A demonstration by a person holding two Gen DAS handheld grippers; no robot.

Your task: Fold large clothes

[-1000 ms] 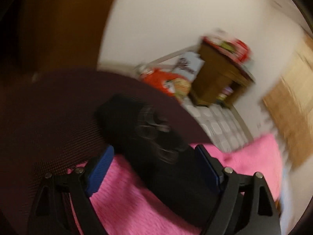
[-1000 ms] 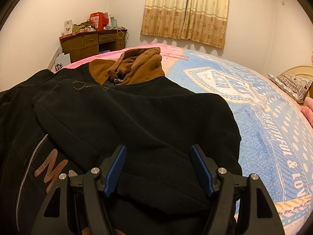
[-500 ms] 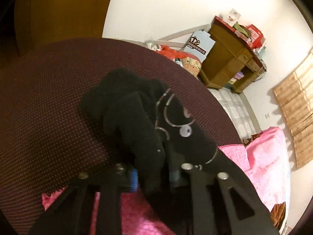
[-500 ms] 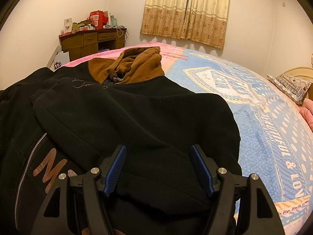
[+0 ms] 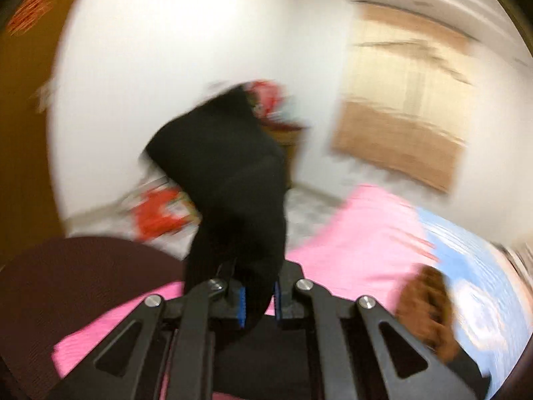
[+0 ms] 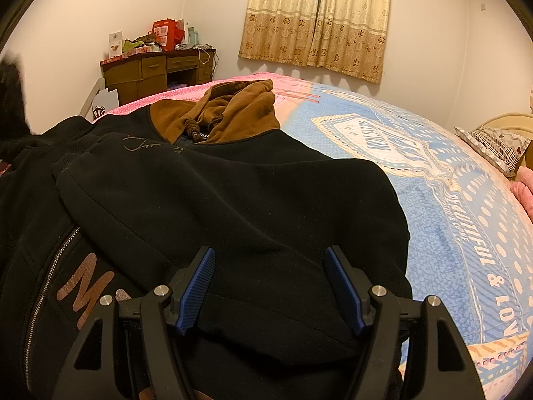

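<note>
A black zip jacket (image 6: 233,200) with a brown hood (image 6: 240,110) lies spread on the bed. My right gripper (image 6: 269,283) hovers open just above its folded-over right side, nothing between the blue pads. In the blurred left wrist view my left gripper (image 5: 258,296) has its jaws closing tight on the jacket's black sleeve (image 5: 226,166), which sticks up in front of the camera, lifted off the bed. The brown hood (image 5: 423,303) shows at the lower right there. A dark blur at the left edge of the right wrist view looks like the raised sleeve (image 6: 11,100).
The bed has a pink and blue cover (image 6: 433,216) with a pillow (image 6: 493,143) at the far right. A maroon mesh chair (image 5: 66,283) stands beside the bed on the left. A cluttered wooden desk (image 6: 156,70) and curtains (image 6: 316,16) line the far wall.
My left gripper went from open around the sleeve end to shut on it, then swung up and toward the bed with the sleeve. The right gripper has not moved.
</note>
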